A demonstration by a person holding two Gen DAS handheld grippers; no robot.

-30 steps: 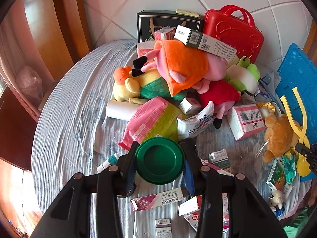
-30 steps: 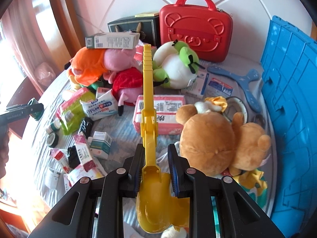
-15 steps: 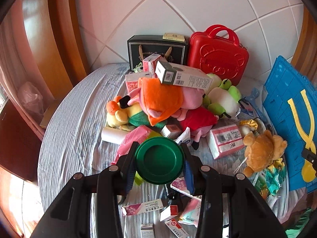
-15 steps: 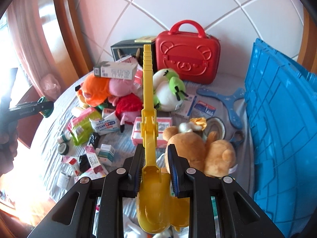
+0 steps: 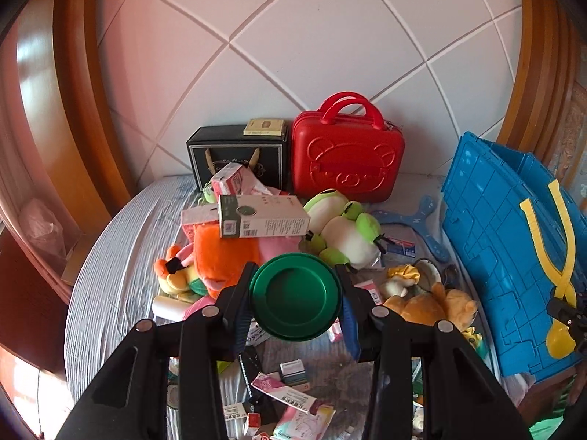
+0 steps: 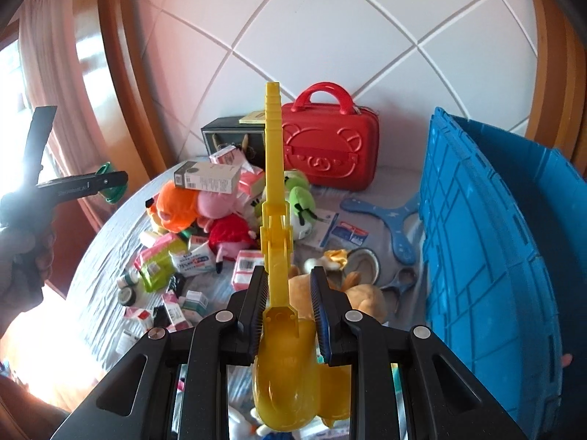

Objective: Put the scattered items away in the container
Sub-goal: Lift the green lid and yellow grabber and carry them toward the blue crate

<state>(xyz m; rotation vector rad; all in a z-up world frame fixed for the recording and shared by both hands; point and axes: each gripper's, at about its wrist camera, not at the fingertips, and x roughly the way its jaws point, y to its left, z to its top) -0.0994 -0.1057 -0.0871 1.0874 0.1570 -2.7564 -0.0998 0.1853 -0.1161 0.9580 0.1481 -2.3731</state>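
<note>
Green round plastic lid [image 5: 295,296] pinched edge-on in left gripper [image 5: 295,302], yellow plastic tongs [image 6: 276,216], arms spread and empty, in right gripper [image 6: 288,304]; either could slip before far-right blue plastic crate [image 6: 491,242].

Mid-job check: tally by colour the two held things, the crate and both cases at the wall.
Green: 1, lid, in left hand-held gripper
Yellow: 1, tongs, in right hand-held gripper
Blue: 1, crate
Red: 1, case
Black: 1, box
Total: 5
</note>
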